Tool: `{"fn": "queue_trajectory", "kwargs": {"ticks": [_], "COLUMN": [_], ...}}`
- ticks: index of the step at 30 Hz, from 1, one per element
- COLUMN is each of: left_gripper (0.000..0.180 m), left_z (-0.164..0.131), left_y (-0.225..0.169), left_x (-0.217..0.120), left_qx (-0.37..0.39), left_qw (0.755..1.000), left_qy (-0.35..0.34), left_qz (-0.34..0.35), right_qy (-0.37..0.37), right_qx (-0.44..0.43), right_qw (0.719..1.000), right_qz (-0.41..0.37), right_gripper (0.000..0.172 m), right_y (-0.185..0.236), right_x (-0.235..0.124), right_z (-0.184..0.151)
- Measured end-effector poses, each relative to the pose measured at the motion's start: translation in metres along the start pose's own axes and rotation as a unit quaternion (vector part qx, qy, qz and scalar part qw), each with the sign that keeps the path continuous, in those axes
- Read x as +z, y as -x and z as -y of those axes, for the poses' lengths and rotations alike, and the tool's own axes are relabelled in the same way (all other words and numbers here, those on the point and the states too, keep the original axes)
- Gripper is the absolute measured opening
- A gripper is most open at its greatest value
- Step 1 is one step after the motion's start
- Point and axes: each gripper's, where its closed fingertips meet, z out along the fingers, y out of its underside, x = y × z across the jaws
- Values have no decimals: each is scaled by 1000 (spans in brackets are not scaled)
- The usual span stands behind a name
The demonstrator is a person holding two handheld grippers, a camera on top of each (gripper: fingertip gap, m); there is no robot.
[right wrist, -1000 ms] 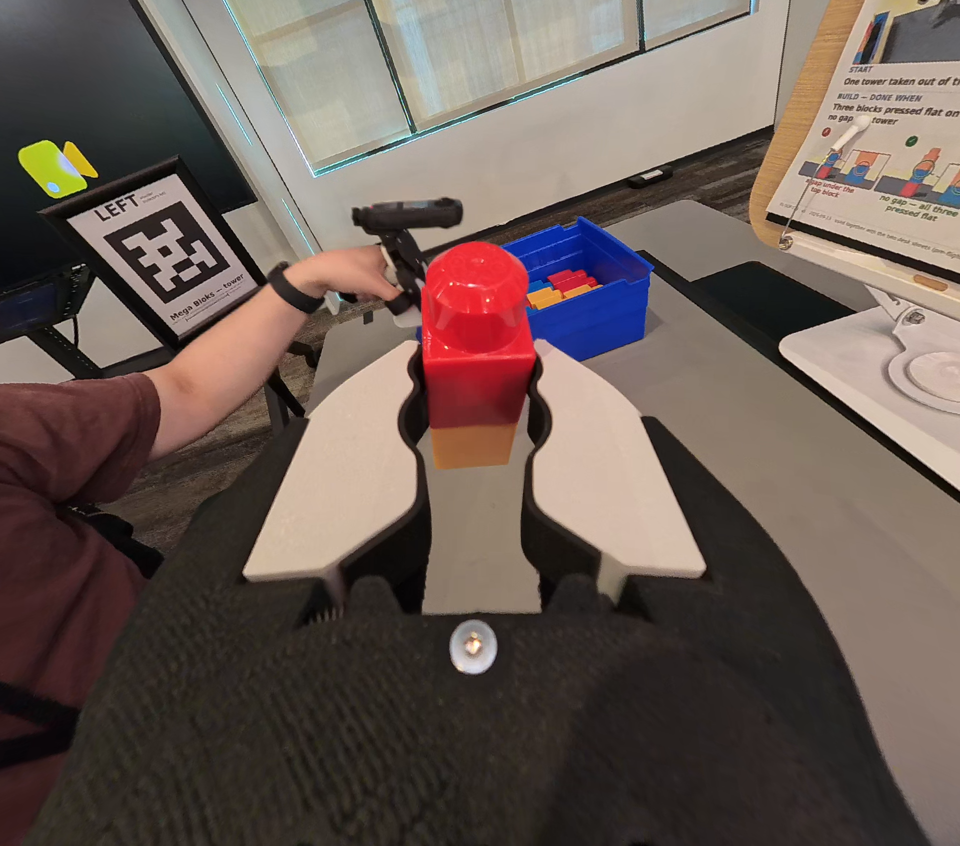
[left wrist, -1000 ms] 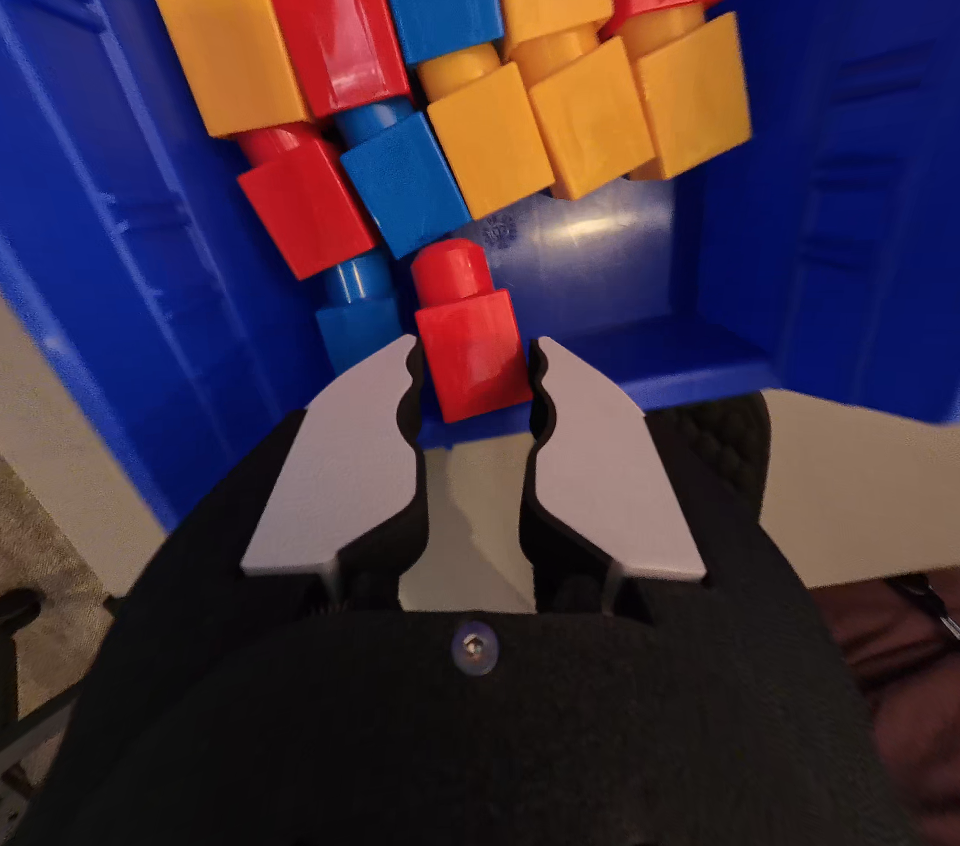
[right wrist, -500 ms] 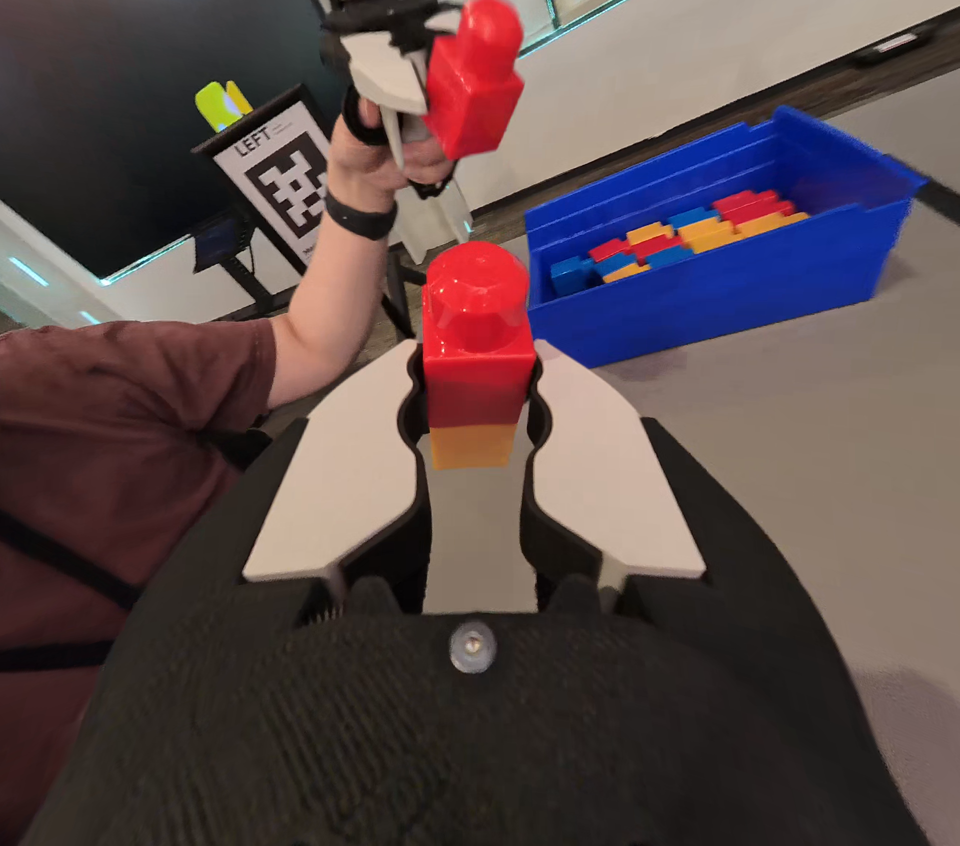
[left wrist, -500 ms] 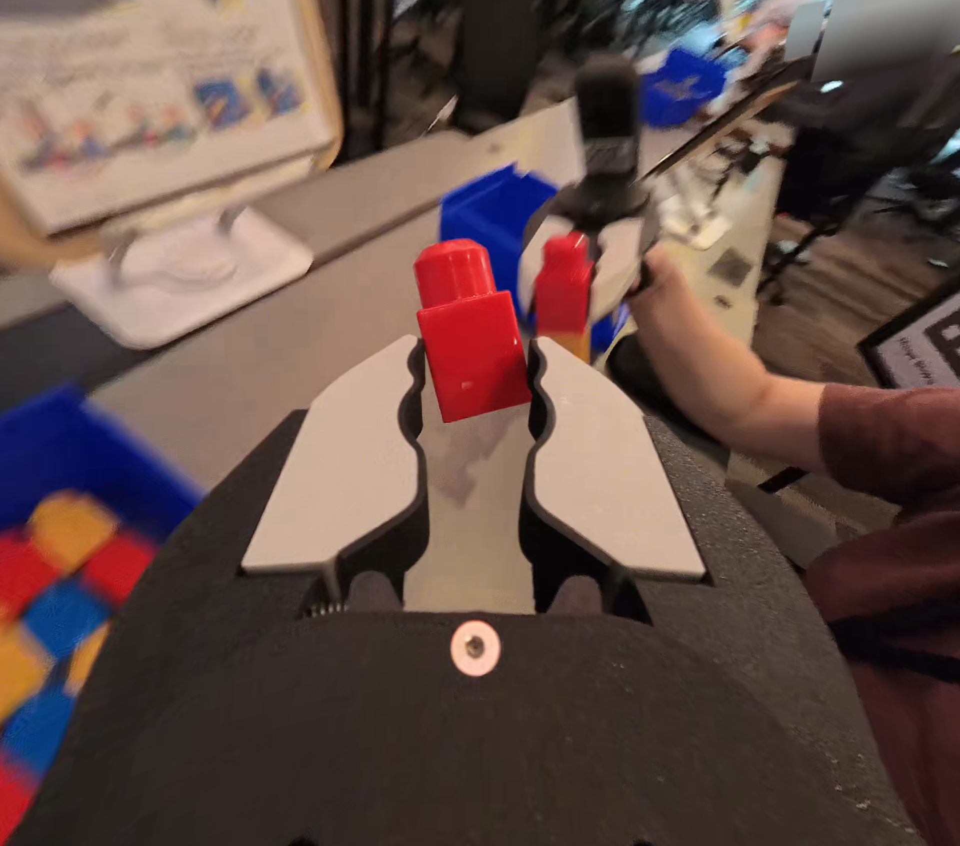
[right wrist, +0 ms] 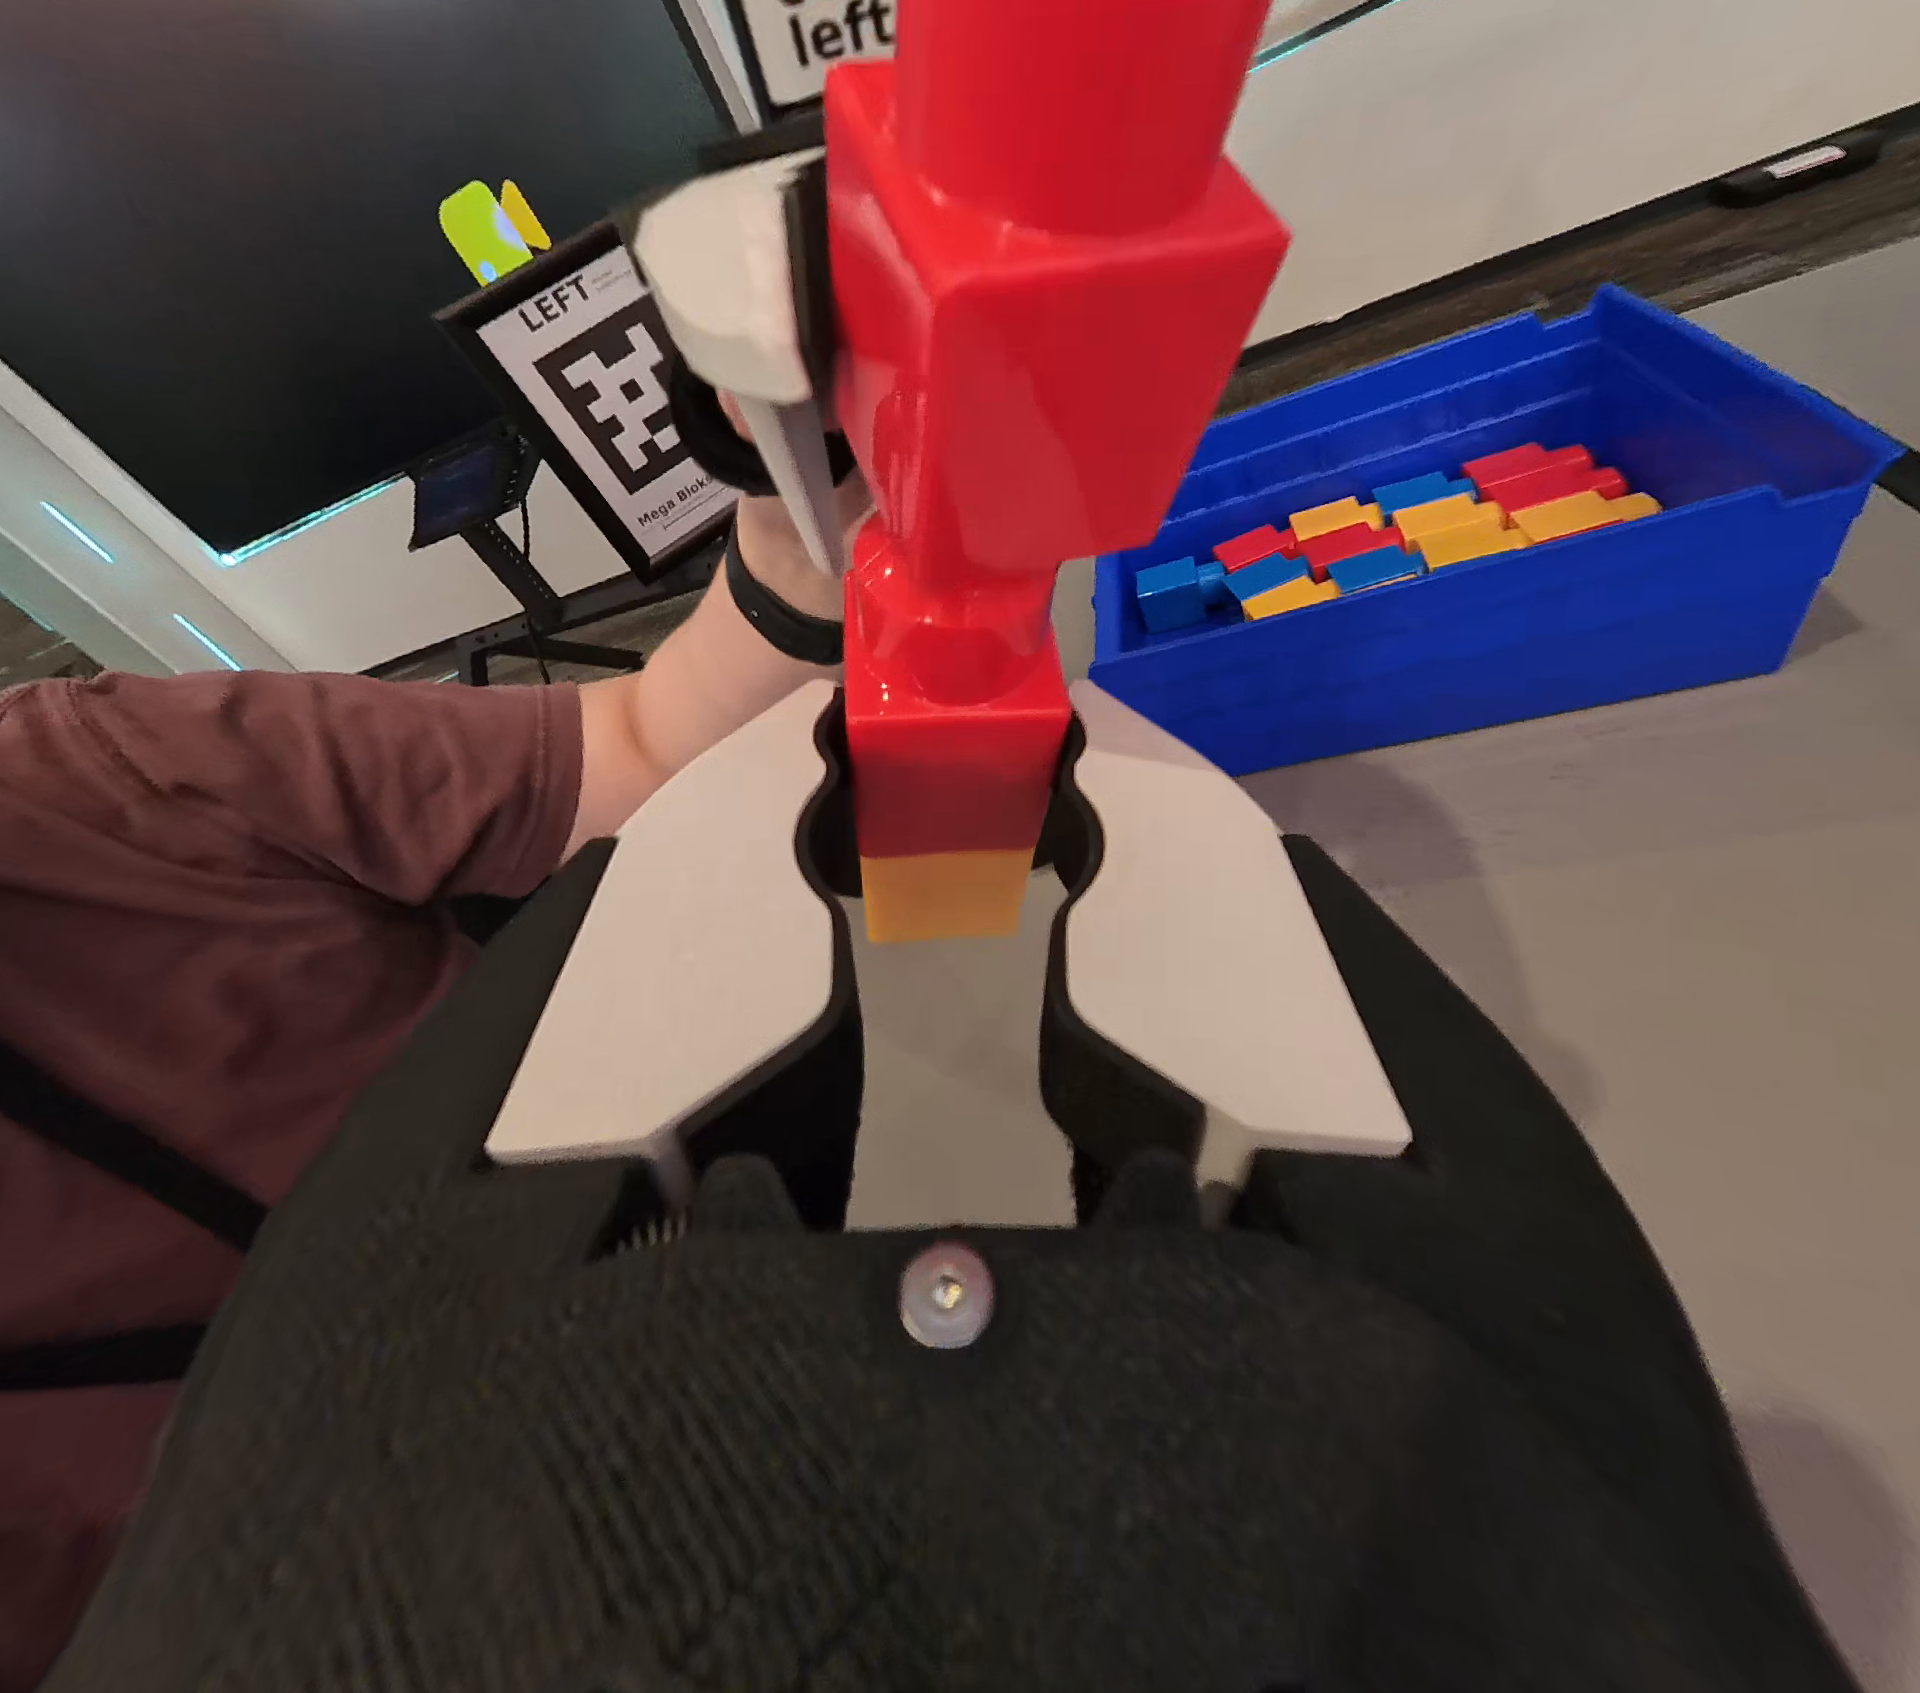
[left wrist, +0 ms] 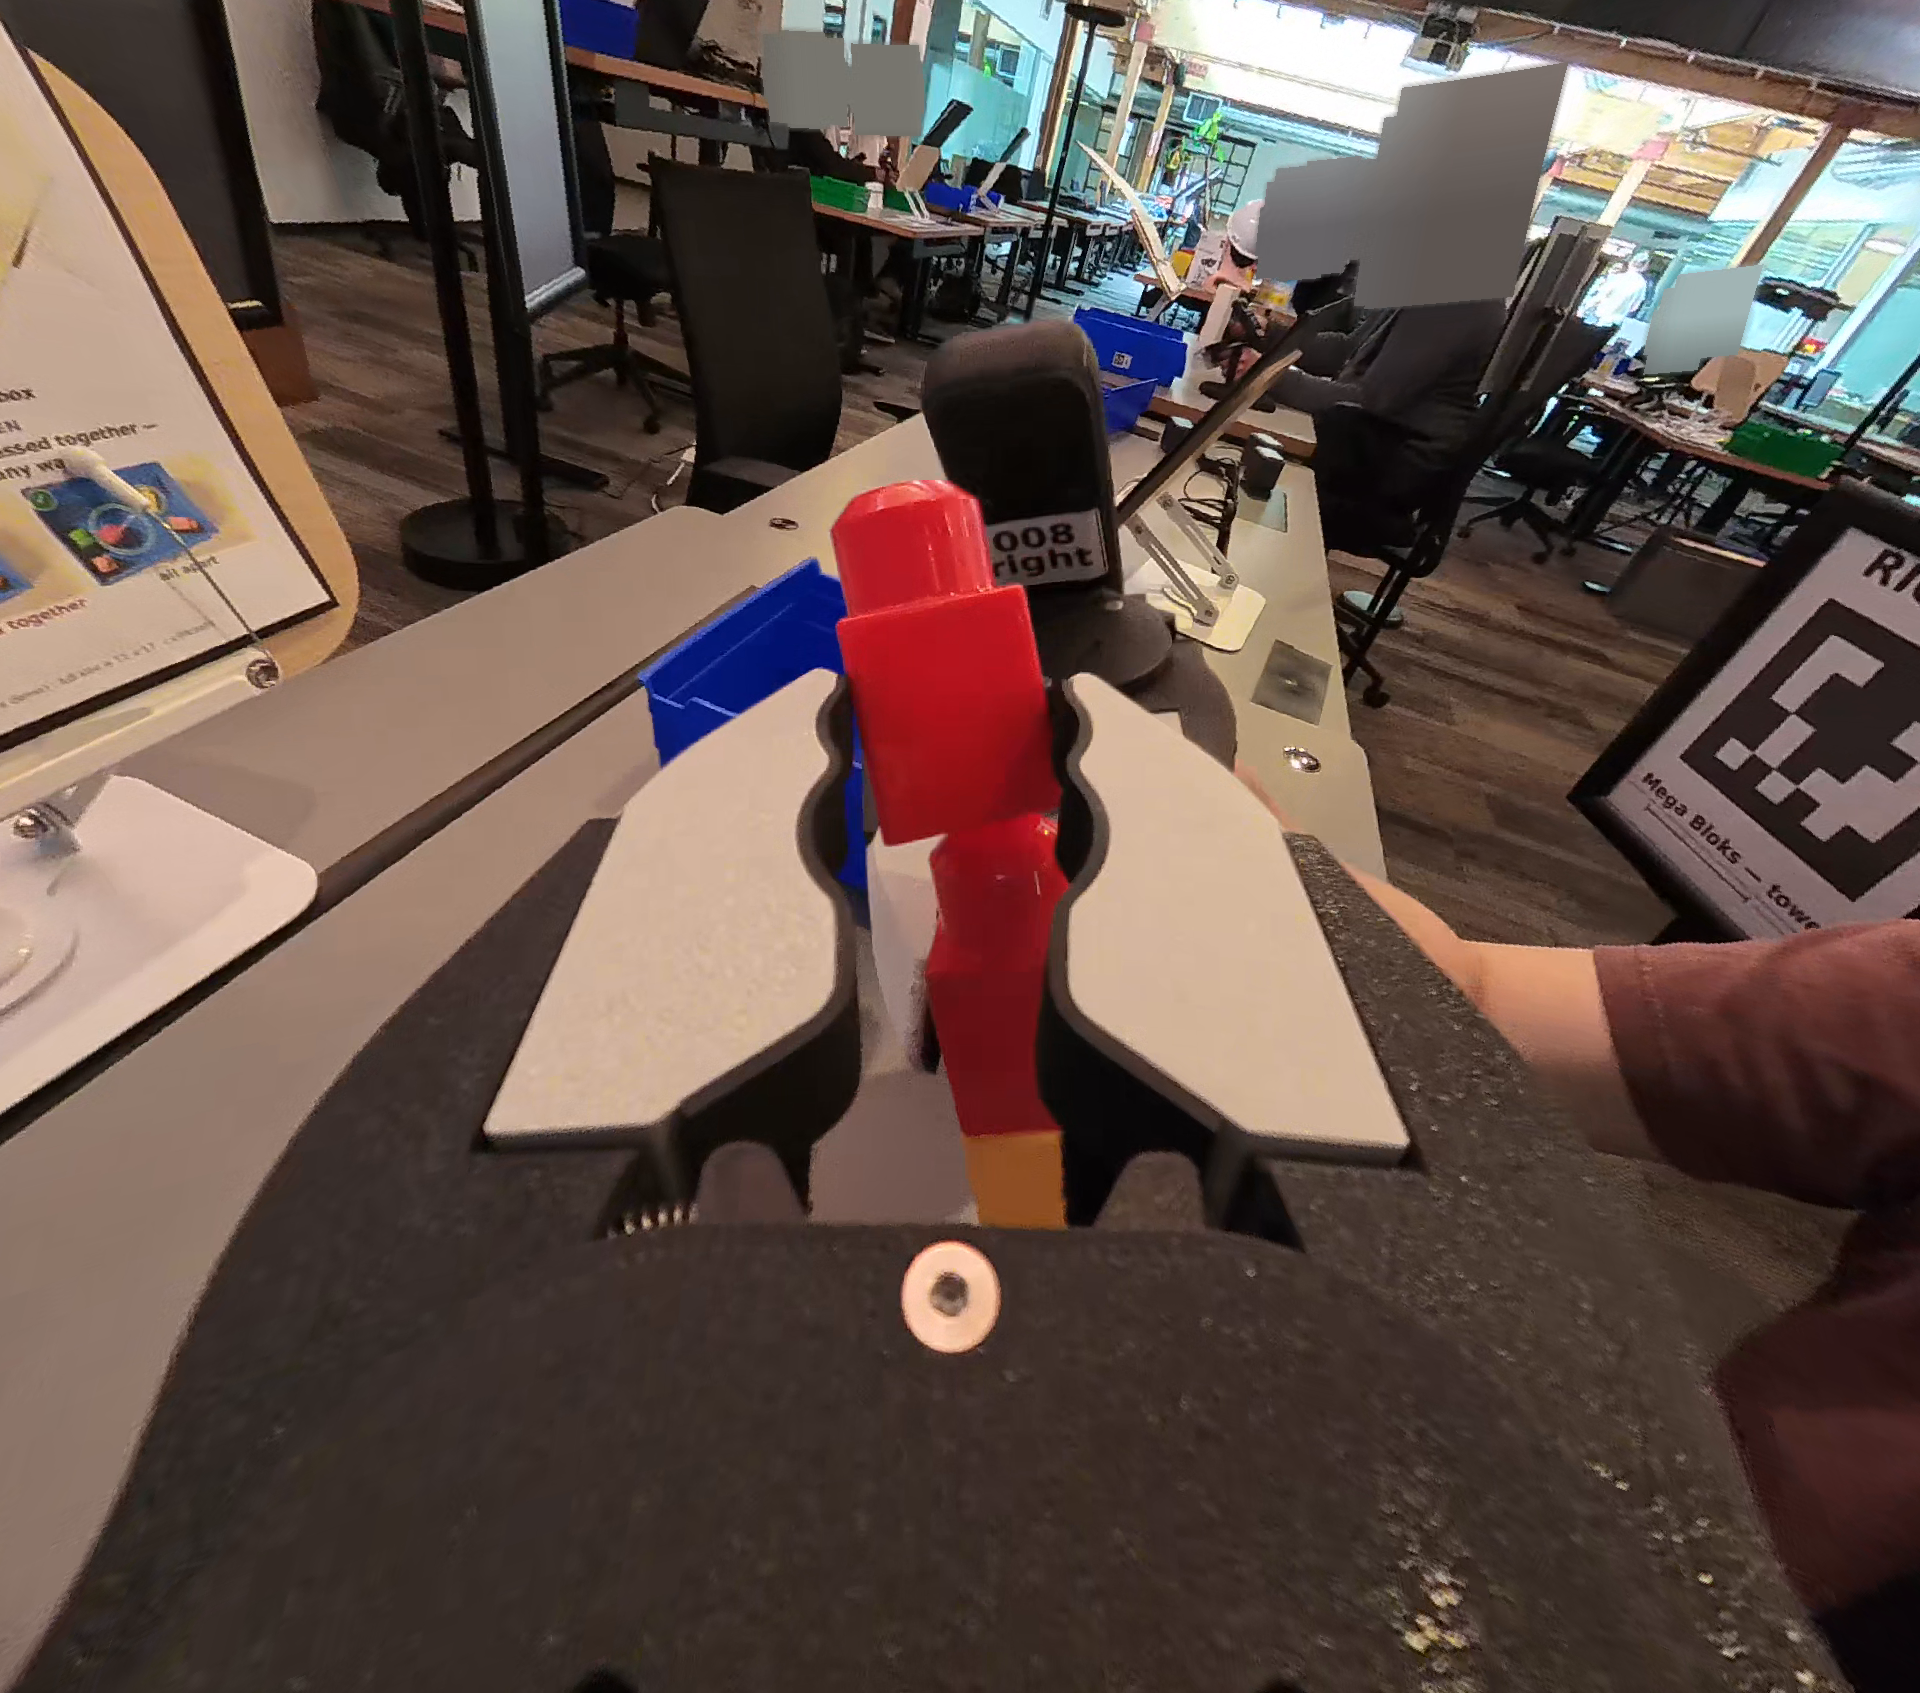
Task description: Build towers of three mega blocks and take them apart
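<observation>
We have the left gripper (left wrist: 948,750) clamped on a loose red block (left wrist: 940,708), both pads pressed on its sides, tilted and sitting on the stud of the red-on-yellow stack (right wrist: 951,796). Our right gripper (right wrist: 951,796) grips that stack at its red block, pads tight on both sides, the yellow block (right wrist: 943,895) hanging below the fingertips. Blue bin (right wrist: 1558,635) with the remaining red, blue and yellow blocks sits on the grey table (right wrist: 1558,968), right of the stack.
</observation>
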Motion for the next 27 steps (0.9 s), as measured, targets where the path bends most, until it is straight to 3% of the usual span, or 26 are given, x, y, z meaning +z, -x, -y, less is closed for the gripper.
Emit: {"fn": "queue_trajectory", "kwargs": {"ticks": [9,15,21,25,27], "left_gripper": [37,37,37,52,51], "left_z": [-16,-16,-17,-29,-28], "left_y": [2,-6,-5,1,1], "left_x": [1,-8,-9,-4,-3], "left_qx": [-25,-53,-50,-28,-24], "left_qw": [999,996,997,998,998], "left_qy": [19,-13,-11,39,37], "left_qz": [-14,-73,-61,-38,-43], "right_qy": [-18,-3,0,6,15], "right_qx": [11,-16,-24,-35,-44], "right_qw": [1000,1000,1000,999,998], "right_qz": [-4,-2,-17,-35,-46], "right_gripper": [37,37,37,37,38], "right_y": [-9,-2,-5,-9,-11], "right_x": [-8,-5,-3,-5,-5], "right_z": [5,3,3,2,1]}}
